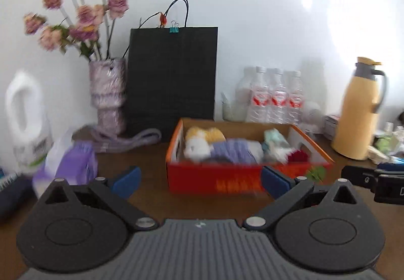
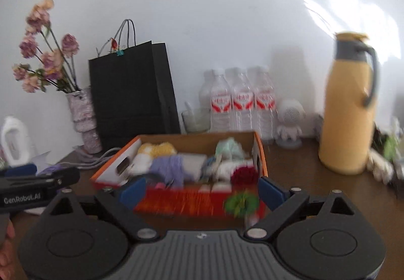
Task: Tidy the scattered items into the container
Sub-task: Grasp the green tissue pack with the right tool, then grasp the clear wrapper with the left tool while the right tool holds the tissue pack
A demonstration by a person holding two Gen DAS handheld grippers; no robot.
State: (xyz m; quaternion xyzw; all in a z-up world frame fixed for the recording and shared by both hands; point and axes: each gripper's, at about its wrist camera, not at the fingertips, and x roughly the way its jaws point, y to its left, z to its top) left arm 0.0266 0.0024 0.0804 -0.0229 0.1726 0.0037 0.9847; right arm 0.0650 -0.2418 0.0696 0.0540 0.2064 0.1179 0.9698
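Your left gripper (image 1: 199, 180) and right gripper (image 2: 202, 195) both stand spread wide with nothing between the blue pads, each aimed at the orange box (image 1: 214, 179) of soft items on the brown table (image 1: 151, 201). Only your left view shows the purple pack (image 1: 75, 166) beside the box. Only your right view shows the white figurine (image 2: 290, 123) clearly, plus what may be a green leaf (image 2: 241, 203), badly blurred.

A black paper bag (image 1: 171, 75) stands at twelve o'clock, a vase of flowers (image 1: 107, 93) at eleven, water bottles (image 1: 277, 98) and a yellow jug (image 1: 358, 113) toward two.
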